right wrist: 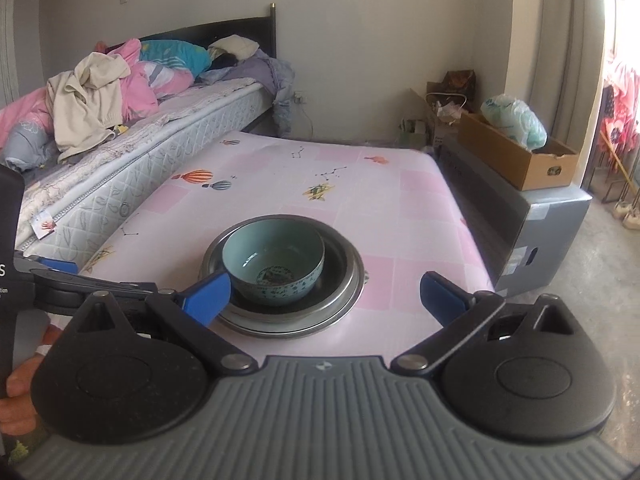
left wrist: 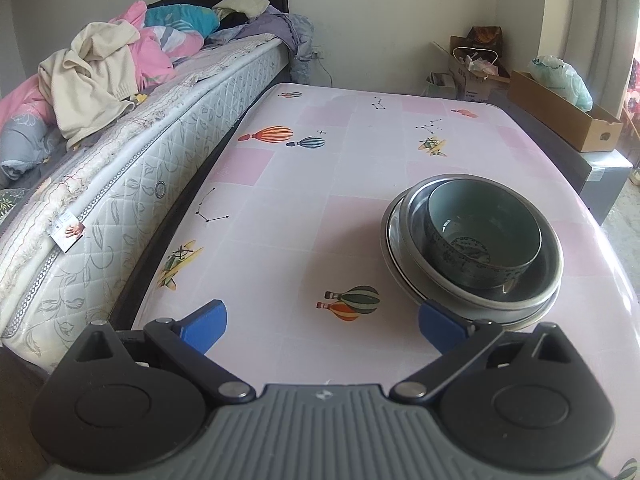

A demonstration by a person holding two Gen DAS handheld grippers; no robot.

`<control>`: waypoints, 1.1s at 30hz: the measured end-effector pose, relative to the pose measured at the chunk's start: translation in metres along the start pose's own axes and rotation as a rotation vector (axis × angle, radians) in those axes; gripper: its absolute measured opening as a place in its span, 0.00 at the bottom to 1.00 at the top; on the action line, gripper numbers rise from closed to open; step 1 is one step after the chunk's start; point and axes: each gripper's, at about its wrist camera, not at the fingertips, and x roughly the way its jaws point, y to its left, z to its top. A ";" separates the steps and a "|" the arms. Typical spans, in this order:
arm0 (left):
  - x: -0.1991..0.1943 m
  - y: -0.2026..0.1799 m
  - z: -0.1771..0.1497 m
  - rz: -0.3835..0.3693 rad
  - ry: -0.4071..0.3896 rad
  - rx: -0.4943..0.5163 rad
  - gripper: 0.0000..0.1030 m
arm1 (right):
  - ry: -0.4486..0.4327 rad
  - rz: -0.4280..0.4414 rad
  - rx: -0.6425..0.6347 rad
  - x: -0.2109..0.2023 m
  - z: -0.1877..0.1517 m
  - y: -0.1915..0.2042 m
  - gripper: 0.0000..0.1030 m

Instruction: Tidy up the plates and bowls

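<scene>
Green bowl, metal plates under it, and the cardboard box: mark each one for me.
Green bowl [right wrist: 276, 270]: right wrist view, on its inner wall.
Metal plates [right wrist: 344, 296]: right wrist view, on the right rim of the stack.
Cardboard box [right wrist: 504, 156]: right wrist view, on its long brown side.

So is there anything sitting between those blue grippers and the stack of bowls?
Nothing visible. The left gripper and right gripper are both open, with only bare pink tablecloth between them and the teal bowl nested in the metal bowls. The right gripper's left finger already overlaps the stack's edge in view.
</scene>
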 end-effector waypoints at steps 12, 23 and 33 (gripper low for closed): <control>-0.003 -0.001 0.000 -0.024 0.037 -0.022 1.00 | 0.098 0.068 0.131 0.025 -0.004 -0.011 0.99; -0.002 0.003 -0.004 -0.043 0.080 -0.042 1.00 | 0.200 0.081 0.181 0.053 -0.011 -0.008 0.99; 0.004 -0.002 -0.007 -0.040 0.119 -0.039 1.00 | 0.247 0.066 0.168 0.068 -0.014 -0.009 0.99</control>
